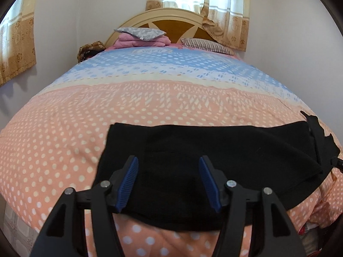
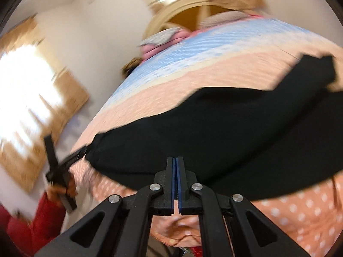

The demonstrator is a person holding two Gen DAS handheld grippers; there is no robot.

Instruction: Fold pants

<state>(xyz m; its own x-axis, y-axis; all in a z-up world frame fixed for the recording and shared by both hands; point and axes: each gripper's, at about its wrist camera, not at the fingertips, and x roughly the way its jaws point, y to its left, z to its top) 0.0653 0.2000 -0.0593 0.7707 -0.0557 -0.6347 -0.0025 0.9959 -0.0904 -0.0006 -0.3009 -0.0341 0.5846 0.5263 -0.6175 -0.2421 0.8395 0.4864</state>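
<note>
Black pants [image 1: 214,150] lie folded across the near end of the bed on the orange dotted cover [image 1: 53,150]. My left gripper [image 1: 168,162] is open above the pants' near left part, blue pads [image 1: 130,177] wide apart, nothing between them. In the blurred right wrist view the pants [image 2: 214,132] spread across the bed, and my right gripper [image 2: 176,160] is shut with pads together, over the pants' near edge; no cloth shows between the pads. The left gripper [image 2: 62,171] shows at the left in that view, held by a hand in a red sleeve.
The bed's headboard [image 1: 171,21] stands at the far end with a pink folded pile and grey pillow [image 1: 141,36] and a striped pillow [image 1: 208,46]. Curtains [image 1: 214,6] hang behind. Walls run close on both sides. The bed's near edge [image 1: 150,242] drops below the grippers.
</note>
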